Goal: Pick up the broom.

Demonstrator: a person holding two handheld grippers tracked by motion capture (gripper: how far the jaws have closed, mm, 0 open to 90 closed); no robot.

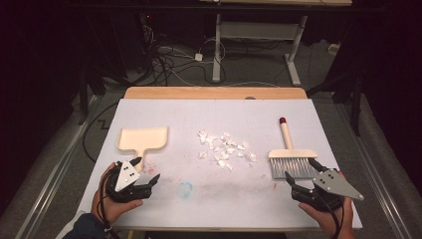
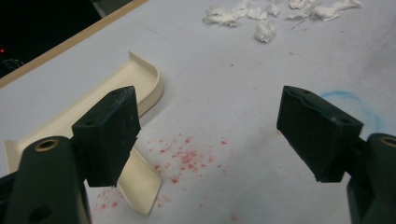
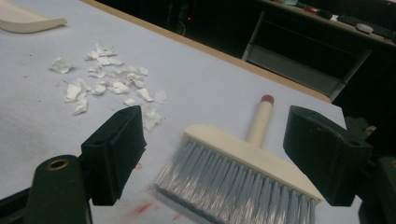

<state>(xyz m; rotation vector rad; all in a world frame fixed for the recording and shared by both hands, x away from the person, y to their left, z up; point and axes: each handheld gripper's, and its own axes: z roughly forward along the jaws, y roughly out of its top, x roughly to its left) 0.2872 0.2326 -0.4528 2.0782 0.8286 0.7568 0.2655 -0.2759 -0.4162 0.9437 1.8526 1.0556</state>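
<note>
Here, both tongs gape wide: right tongs (image 3: 210, 158) over the brush (image 3: 243, 172), left tongs (image 2: 205, 135) beside the dustpan (image 2: 93, 112).

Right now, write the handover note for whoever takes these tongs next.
Left tongs: open, holding nothing, beside the dustpan handle at the table's near left.
Right tongs: open, holding nothing, just short of the brush bristles at the near right.
Paper scraps: loose pile mid-table, between dustpan and brush.
Done: nothing swept; both tools lie flat, ungripped.
Left: grip brush and dustpan, sweep the scraps into the pan.
</note>
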